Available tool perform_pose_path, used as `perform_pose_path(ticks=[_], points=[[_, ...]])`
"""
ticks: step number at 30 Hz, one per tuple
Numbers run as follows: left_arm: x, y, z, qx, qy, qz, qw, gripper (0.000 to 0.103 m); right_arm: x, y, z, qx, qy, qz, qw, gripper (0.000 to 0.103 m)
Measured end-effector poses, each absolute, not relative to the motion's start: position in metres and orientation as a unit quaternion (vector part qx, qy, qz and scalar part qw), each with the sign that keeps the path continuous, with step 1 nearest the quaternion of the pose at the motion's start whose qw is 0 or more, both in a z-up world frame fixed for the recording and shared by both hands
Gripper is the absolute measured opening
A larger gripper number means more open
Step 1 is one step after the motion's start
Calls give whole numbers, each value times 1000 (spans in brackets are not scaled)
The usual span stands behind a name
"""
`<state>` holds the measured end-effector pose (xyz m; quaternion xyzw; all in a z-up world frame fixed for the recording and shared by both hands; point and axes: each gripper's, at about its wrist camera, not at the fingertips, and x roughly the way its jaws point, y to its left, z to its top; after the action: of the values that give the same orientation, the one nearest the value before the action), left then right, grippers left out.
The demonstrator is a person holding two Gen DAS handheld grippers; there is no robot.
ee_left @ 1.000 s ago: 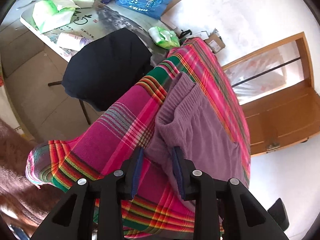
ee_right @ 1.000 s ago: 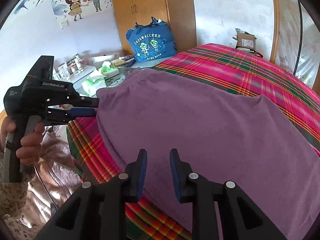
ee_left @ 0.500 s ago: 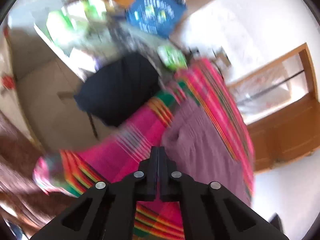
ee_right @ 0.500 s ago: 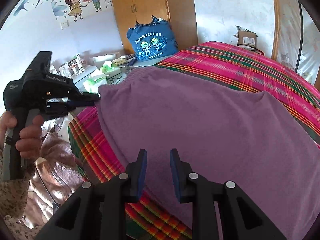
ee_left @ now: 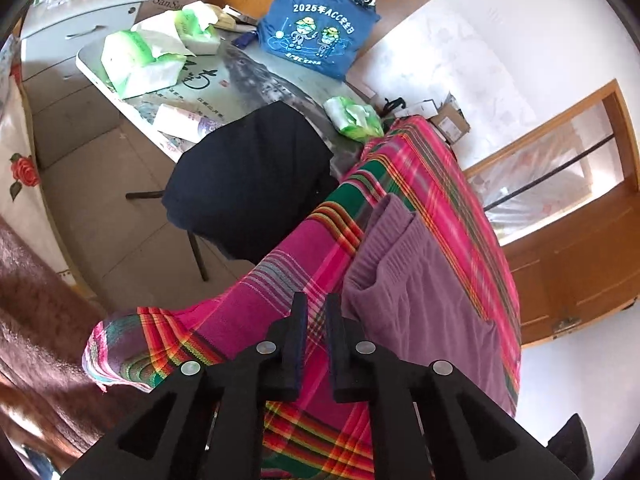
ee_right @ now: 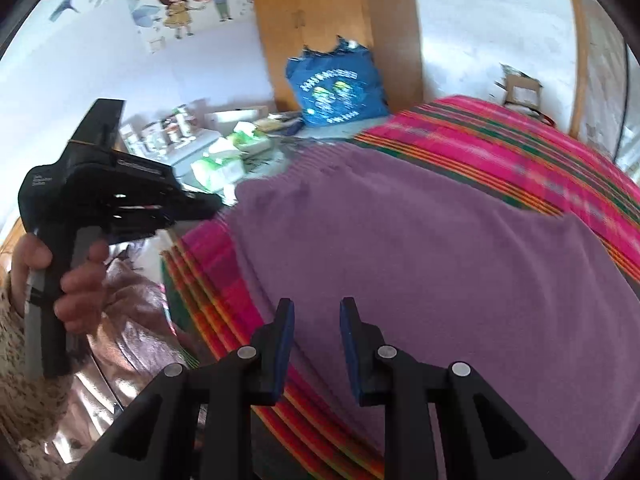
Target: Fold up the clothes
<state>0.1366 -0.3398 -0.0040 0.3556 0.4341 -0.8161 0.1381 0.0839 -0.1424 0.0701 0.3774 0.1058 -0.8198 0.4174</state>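
Observation:
A purple garment (ee_left: 424,280) lies spread on a bed with a pink plaid cover (ee_left: 256,300); its ribbed waistband end is nearest the bed's corner. It also fills the right wrist view (ee_right: 440,248). My left gripper (ee_left: 316,312) hovers just left of the waistband, jaws a small gap apart and empty. In the right wrist view the left gripper (ee_right: 208,204) sits at the garment's corner, apart from it. My right gripper (ee_right: 316,320) is open and empty above the garment's near edge.
A chair with a black back (ee_left: 248,176) stands beside the bed. A table (ee_left: 240,76) behind it holds tissue packs (ee_left: 140,60) and a blue bag (ee_left: 316,36). A wooden cabinet (ee_left: 580,260) is on the right. A brown blanket (ee_left: 32,320) lies at left.
My left gripper let go of the purple waistband, pulled back to the left, shut briefly, and now stands slightly apart. The garment lies flatter. The right gripper stayed open, shifting a little.

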Motion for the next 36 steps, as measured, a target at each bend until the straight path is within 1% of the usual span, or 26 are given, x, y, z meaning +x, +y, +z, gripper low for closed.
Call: perform_pose_path(ticks=[2, 4, 6, 7, 8, 10, 13, 15, 20, 22, 23, 24, 25, 27, 28, 29, 30, 32, 34, 36], points=[[135, -342, -7, 359, 445, -809, 135, 16, 86, -158, 69, 367, 124, -817, 427, 24], [136, -344, -9, 361, 452, -805, 133, 16, 88, -171, 67, 361, 142, -817, 427, 25], [137, -346, -10, 362, 458, -801, 131, 19, 90, -184, 66, 352, 158, -815, 432, 38], [137, -347, -11, 363, 459, -800, 131, 20, 91, -191, 66, 347, 166, -814, 434, 40], [137, -347, -11, 364, 461, -799, 130, 23, 92, -198, 65, 341, 179, -814, 435, 40], [138, -349, -12, 365, 466, -796, 127, 24, 95, -213, 62, 327, 203, -813, 437, 40], [139, -351, -11, 369, 460, -797, 129, 26, 101, -232, 57, 305, 244, -822, 415, 40], [138, -354, -12, 371, 462, -796, 124, 33, 103, -242, 54, 291, 269, -828, 396, 40], [133, -360, -13, 379, 466, -792, 107, 34, 104, -264, 48, 288, 298, -826, 381, 40], [130, -366, -16, 375, 481, -787, 90, 40, 107, -270, 46, 272, 315, -829, 373, 40], [128, -369, -17, 373, 489, -784, 82, 46, 110, -272, 44, 264, 323, -830, 370, 40], [128, -371, -18, 370, 501, -779, 73, 47, 111, -272, 43, 259, 326, -831, 370, 39], [127, -373, -19, 366, 512, -775, 64, 47, 112, -273, 42, 254, 330, -831, 369, 39], [122, -376, -21, 368, 526, -765, 50, 50, 112, -274, 41, 251, 330, -832, 368, 31], [120, -377, -22, 371, 529, -762, 46, 51, 111, -274, 40, 253, 327, -833, 368, 29], [118, -378, -22, 375, 529, -761, 44, 51, 110, -272, 41, 254, 320, -836, 367, 21], [116, -377, -22, 376, 529, -759, 44, 51, 108, -270, 41, 255, 312, -838, 367, 17], [112, -377, -19, 378, 527, -760, 41, 51, 107, -264, 46, 251, 294, -847, 366, 12], [109, -379, -17, 374, 535, -757, 35, 52, 105, -254, 53, 241, 270, -857, 366, 12], [105, -382, -16, 370, 546, -751, 30, 56, 100, -240, 63, 237, 232, -868, 369, 11]])
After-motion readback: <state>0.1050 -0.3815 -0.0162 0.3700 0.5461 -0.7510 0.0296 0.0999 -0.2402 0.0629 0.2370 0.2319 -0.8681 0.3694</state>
